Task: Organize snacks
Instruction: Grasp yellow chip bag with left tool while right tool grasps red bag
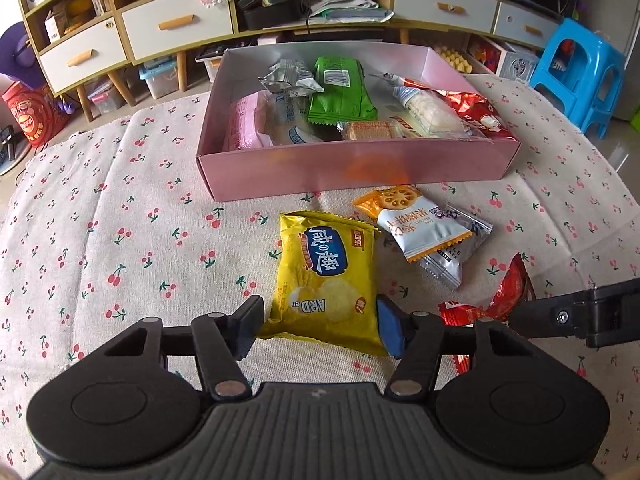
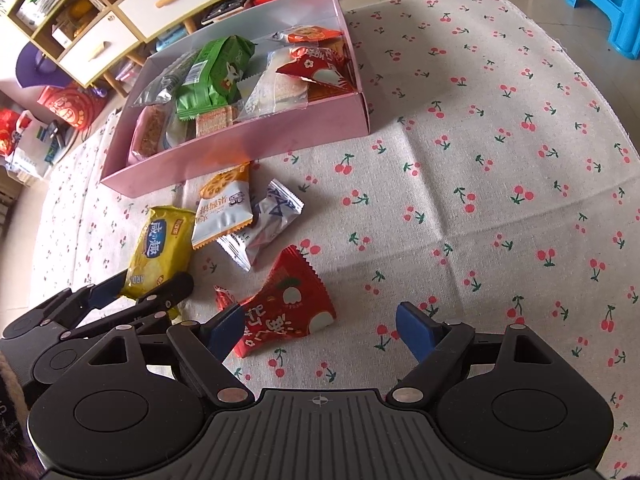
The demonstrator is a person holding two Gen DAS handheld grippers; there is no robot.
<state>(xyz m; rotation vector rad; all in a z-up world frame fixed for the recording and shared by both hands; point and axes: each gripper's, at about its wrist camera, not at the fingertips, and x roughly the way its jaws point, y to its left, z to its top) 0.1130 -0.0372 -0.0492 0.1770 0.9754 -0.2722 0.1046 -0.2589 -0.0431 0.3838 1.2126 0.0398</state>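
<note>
Below: left gripper (image 1: pixel 318 326) clamps yellow cracker packet (image 1: pixel 326 276) for transfer to pink box (image 1: pixel 352 168); right gripper (image 2: pixel 320 330), jaws apart, straddles red packet (image 2: pixel 286 304).

The cloth (image 1: pixel 120 208) was seen as pale beige, printed with small red cherries on green stems. The box (image 1: pixel 304 170) at 12 o'clock was coloured pink. A yellow packet (image 1: pixel 326 280) with a blue label was shown, and at its 2 o'clock a white packet (image 1: pixel 424 232) edged in orange. A red packet (image 2: pixel 288 300) with white marks was noted. In the box, a green packet (image 1: pixel 340 88) was seen. The pads (image 2: pixel 414 330) were blue.
</note>
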